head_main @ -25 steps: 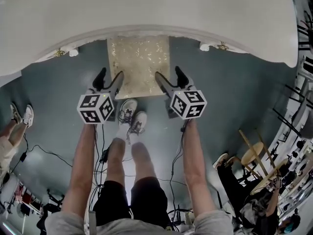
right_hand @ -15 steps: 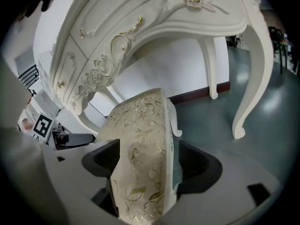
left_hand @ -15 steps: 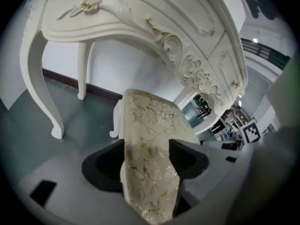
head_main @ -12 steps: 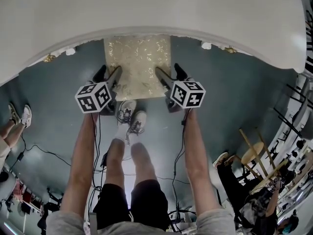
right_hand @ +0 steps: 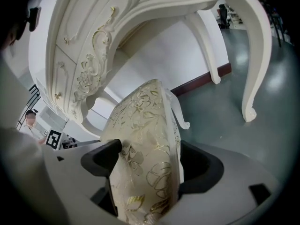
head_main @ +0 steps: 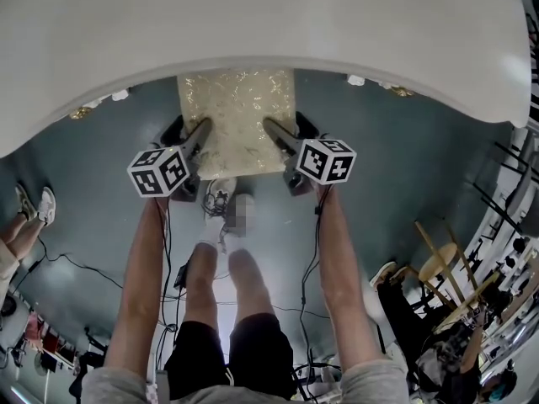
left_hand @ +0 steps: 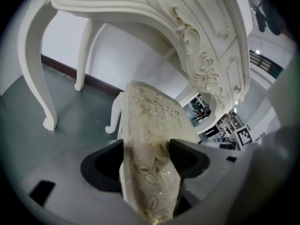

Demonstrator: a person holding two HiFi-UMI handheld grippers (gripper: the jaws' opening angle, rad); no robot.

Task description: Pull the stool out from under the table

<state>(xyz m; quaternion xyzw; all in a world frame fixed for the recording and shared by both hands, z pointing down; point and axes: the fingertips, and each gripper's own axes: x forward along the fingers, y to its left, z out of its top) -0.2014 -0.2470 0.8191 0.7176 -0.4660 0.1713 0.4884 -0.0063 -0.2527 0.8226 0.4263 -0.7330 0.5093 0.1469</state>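
Observation:
The stool (head_main: 236, 124), with a cream and gold patterned seat, stands half out from under the white table (head_main: 253, 15). My left gripper (head_main: 189, 133) clamps the seat's left edge. In the left gripper view both black pads press on the cushion (left_hand: 154, 121) around the left gripper (left_hand: 147, 158). My right gripper (head_main: 289, 131) holds the seat's right edge. In the right gripper view the cushion (right_hand: 145, 121) fills the gap of the right gripper (right_hand: 147, 161). Its jaws are opening, with the pads still against the seat.
The table's carved apron (left_hand: 201, 60) hangs just above the seat, and curved white legs (left_hand: 37, 78) (right_hand: 255, 55) stand to either side. My feet (head_main: 223, 204) are right behind the stool. Cables (head_main: 76, 263) trail on the grey floor. A wooden stool (head_main: 438, 268) stands at the right.
The seat's near edge has come a little closer to my feet. Both grippers now reach slightly farther along the seat's sides.

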